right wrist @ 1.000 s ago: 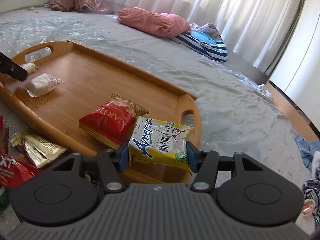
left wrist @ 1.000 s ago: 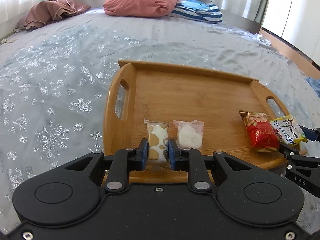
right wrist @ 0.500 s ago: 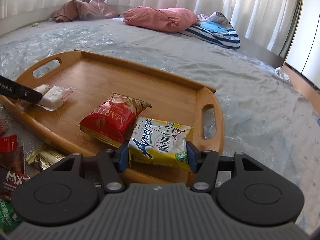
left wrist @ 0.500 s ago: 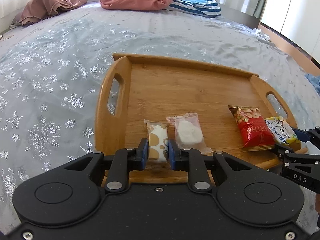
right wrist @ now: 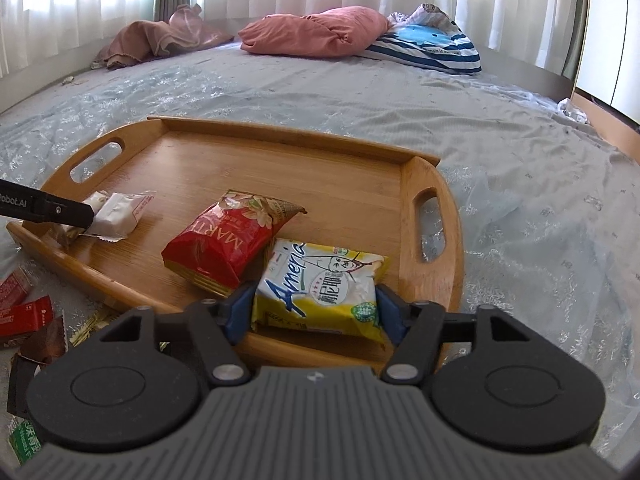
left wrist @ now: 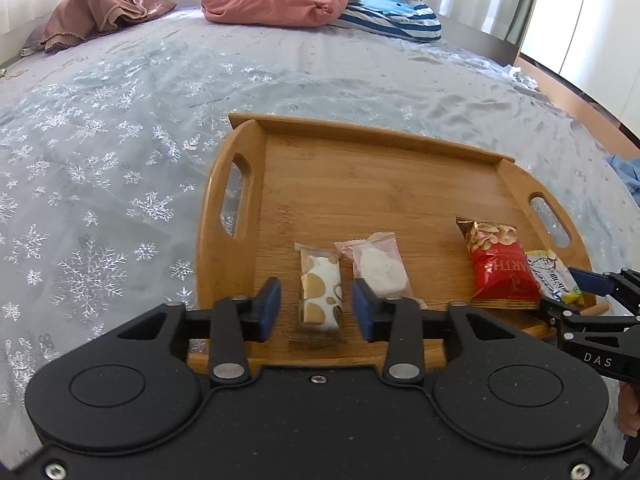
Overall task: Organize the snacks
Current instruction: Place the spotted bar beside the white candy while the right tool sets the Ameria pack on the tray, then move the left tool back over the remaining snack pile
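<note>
Left gripper (left wrist: 316, 310) opening over the near edge of the wooden tray (left wrist: 360, 184), blue pads clear on both sides of the gold-spotted white snack bar (left wrist: 320, 294) lying flat between them. Just beside it, a pink-wrapped white sweet (left wrist: 380, 266). Right gripper (right wrist: 316, 306) opening too, around the yellow snack packet (right wrist: 320, 284) resting at the tray's near right corner, pads close to its sides but contact hard to tell. Touching that packet, a red nut bag (right wrist: 228, 236). More loose packets (right wrist: 24, 314) on the snowflake bedspread (left wrist: 100, 184) off the tray.
</note>
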Demonstrator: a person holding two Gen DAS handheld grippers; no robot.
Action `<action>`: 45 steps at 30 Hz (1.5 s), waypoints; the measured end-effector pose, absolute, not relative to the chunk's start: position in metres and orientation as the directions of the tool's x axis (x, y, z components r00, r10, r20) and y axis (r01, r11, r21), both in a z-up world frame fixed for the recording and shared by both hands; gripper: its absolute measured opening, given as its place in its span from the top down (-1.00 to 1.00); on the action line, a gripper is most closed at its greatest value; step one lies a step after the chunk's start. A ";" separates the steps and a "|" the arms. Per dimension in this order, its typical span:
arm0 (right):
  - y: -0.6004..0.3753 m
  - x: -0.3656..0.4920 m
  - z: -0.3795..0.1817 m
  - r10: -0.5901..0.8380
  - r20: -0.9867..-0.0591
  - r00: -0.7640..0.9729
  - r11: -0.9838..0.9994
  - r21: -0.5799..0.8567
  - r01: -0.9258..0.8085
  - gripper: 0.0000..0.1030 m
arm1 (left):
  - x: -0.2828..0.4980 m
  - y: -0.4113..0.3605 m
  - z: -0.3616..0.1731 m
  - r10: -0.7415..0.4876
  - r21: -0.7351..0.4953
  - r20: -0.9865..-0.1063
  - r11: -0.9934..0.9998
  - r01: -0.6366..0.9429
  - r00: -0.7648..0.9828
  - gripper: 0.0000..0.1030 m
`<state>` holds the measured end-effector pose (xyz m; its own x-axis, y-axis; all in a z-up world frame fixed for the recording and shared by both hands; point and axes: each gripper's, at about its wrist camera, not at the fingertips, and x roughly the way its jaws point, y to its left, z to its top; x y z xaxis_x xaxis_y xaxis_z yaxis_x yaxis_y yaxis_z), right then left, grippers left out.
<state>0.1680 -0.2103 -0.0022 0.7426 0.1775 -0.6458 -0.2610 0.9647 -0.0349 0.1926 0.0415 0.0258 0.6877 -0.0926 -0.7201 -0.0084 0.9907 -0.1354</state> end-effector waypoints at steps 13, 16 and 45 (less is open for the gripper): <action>-0.212 0.147 0.012 0.196 -0.615 0.764 0.963 -0.025 -0.268 -0.97 | 0.152 0.047 0.051 -0.101 -0.139 -0.670 0.990 0.009 0.735 -0.67; -0.216 0.138 0.014 0.205 -0.608 0.767 0.964 -0.010 -0.265 -1.00 | 0.138 0.046 0.055 -0.106 -0.140 -0.660 0.990 0.017 0.744 -0.69; -0.242 0.078 -0.009 0.219 -0.592 0.776 0.975 0.108 -0.194 -1.00 | 0.051 0.024 0.068 -0.179 -0.128 -0.648 0.984 0.126 0.740 -0.82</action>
